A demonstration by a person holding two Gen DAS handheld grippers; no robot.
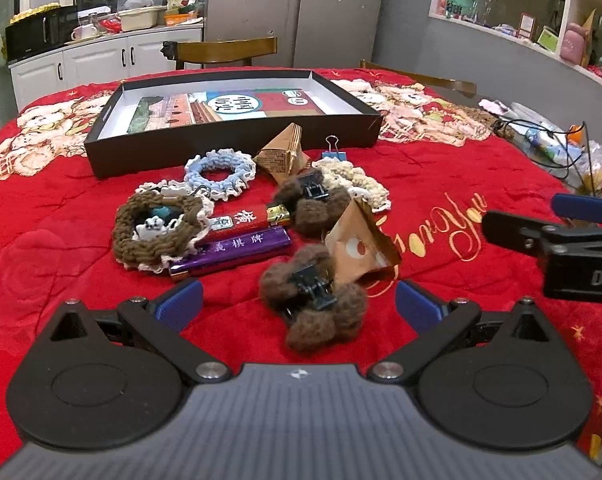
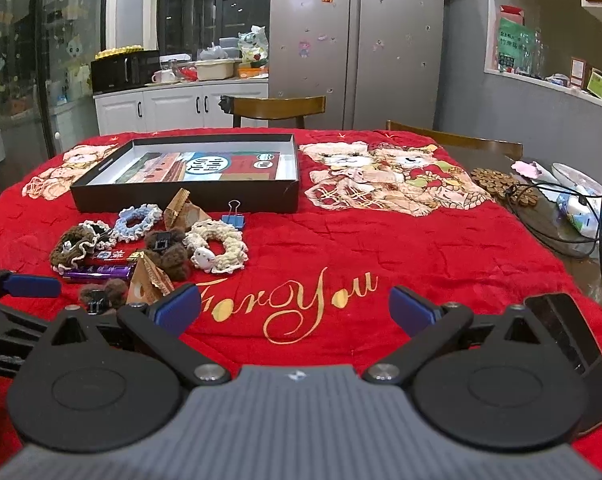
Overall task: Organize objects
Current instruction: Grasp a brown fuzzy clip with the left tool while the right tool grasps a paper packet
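A pile of small objects lies on the red cloth in front of a shallow black box (image 1: 153, 148) (image 2: 181, 200). My left gripper (image 1: 299, 306) is open, its fingers either side of a brown fuzzy hair claw (image 1: 315, 306). Behind it lie a tan paper packet (image 1: 361, 246), a purple bar (image 1: 229, 252), a red lighter (image 1: 241, 222), a second brown claw (image 1: 311, 202), a brown scrunchie (image 1: 153, 232), a blue scrunchie (image 1: 219, 174), a cream scrunchie (image 1: 357, 180) and a blue binder clip (image 1: 334, 152). My right gripper (image 2: 295, 308) is open and empty over the gold lettering (image 2: 293, 300), right of the pile.
Wooden chairs (image 1: 221, 52) stand behind the table. Cables and clutter (image 2: 581, 208) lie at the table's right edge. A dark phone (image 2: 573, 344) lies by my right gripper. The right gripper shows at the right of the left wrist view (image 1: 541, 220).
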